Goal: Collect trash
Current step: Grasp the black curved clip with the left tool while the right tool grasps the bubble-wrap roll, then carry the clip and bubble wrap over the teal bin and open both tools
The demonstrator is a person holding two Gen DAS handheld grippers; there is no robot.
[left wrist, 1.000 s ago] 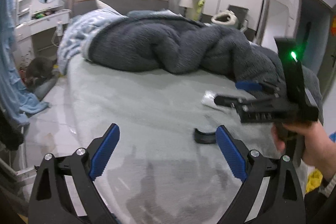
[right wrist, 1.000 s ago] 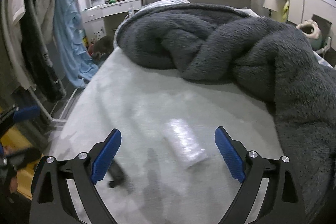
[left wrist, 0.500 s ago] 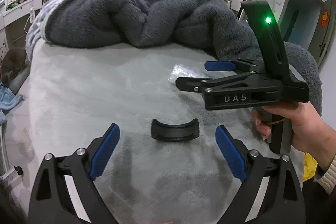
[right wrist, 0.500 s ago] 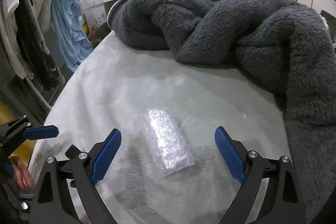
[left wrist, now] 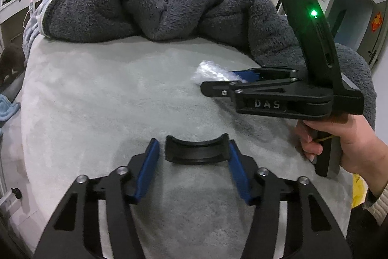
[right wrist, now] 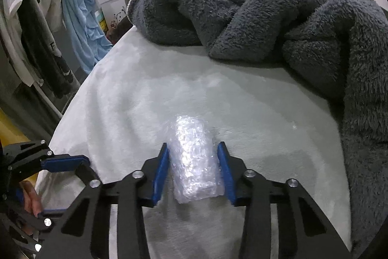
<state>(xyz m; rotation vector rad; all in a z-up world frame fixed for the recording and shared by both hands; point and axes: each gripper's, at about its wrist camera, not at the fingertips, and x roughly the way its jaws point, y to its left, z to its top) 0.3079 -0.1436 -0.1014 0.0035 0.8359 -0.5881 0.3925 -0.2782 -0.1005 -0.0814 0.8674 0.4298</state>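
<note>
Both grippers have dropped toward the bed [left wrist: 101, 94] and narrowed sharply since a second ago, when their blue-padded fingers stood spread wide above the pale grey cover.

Left gripper [left wrist: 192, 155] now points steeply down at a black curved plastic piece [left wrist: 197, 149] lying flat on the bed. Its fingers [left wrist: 148, 169] are closing around the piece: the right pad touches the piece's end, while a thin gap remains at the left pad. A second ago the piece lay ahead of the right finger, outside the spread.

Right gripper [right wrist: 192, 172], seen from its own camera, also tilts downward, its fingers [right wrist: 161, 176] closing on a clear bubble-wrap bundle [right wrist: 194, 162] that lies lengthwise between them on the bed. Both pads appear to meet the bundle's sides, though how hard they press cannot be told. Half a second ago the same bundle lay loose between wide-set fingers.

From the left wrist view, a person's right hand [left wrist: 339, 140] wraps the black handle of that gripper, a cream sleeve cuff [left wrist: 378, 203] at the wrist and a green light [left wrist: 314, 13] lit on the upright body. A rumpled dark grey fleece blanket [left wrist: 150, 4] lies heaped across the far half of the bed.
</note>
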